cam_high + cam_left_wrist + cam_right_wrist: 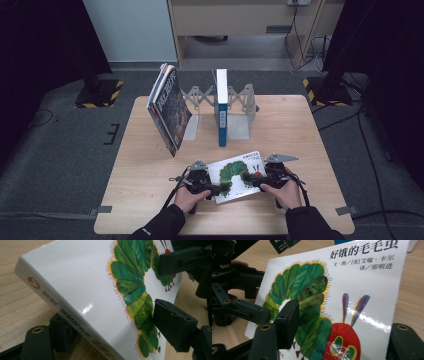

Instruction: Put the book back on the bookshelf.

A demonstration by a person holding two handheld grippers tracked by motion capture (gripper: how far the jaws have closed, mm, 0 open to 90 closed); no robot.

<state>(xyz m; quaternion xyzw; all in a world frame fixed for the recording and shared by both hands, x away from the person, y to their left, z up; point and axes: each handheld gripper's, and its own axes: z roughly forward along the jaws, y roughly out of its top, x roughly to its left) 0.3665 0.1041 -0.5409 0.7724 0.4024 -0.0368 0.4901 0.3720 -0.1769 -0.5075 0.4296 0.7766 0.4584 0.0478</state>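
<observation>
Both forearms come in from the near edge of the table [150, 200], sleeves dark, each hand wrapped around its tool and turned inward toward the caterpillar book [235, 176] lying near the front, slightly left-tilted. The left gripper [216, 189] meets the book's left edge: its 2 jaws sit one above the cover and one beneath, clamped on the book, whose spine side is raised off the wood in the left gripper view [75, 285]. The right gripper [255, 181] reaches over the book's right edge; in the right gripper view its 2 jaws stand apart on either side of the cover [352, 297], and whether either pad presses is hard to make out. Farther back, a blue book [222, 107] stands upright in a folding rack [242, 107], and other books [167, 107] lean to the left of it. The near corners of the caterpillar book are covered by the grippers.
</observation>
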